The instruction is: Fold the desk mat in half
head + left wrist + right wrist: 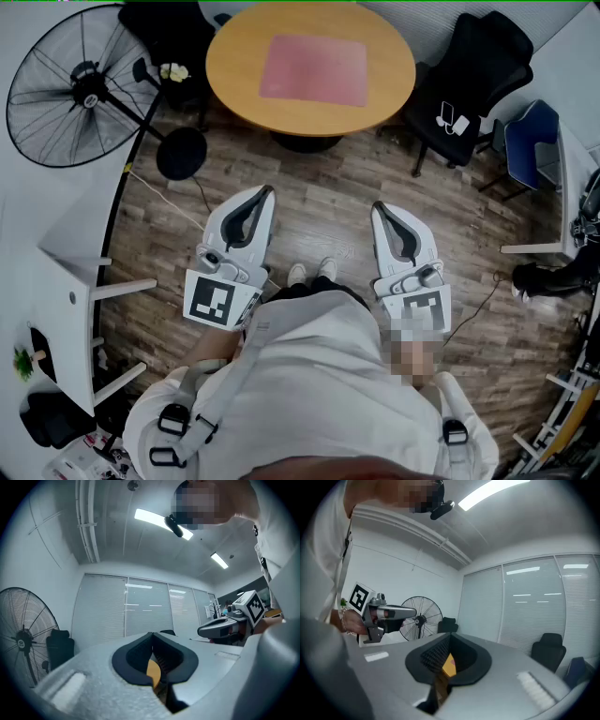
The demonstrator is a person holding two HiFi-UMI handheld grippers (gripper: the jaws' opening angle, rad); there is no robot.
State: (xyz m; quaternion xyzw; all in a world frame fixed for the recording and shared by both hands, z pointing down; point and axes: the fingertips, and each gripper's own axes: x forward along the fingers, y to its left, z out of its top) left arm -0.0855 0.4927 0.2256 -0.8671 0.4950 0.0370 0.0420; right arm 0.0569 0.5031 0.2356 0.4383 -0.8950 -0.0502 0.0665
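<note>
A pink desk mat (313,70) lies flat and unfolded on the round wooden table (234,66) at the top of the head view. Both grippers hang over the wood floor close to the person's body, well short of the table, tips pointing toward it. My left gripper (266,191) is shut with nothing between its pads, as the left gripper (152,634) also shows in its own view. My right gripper (378,206) is shut and empty too, its tips meeting in the right gripper view (449,637). Under each pair of jaws only a sliver of the table (449,665) shows.
A standing fan (80,89) with a round black base (181,153) is at the left of the table. A black office chair (478,70) and a blue chair (530,145) stand at the right. A white desk (70,272) runs along the left; a cable crosses the floor.
</note>
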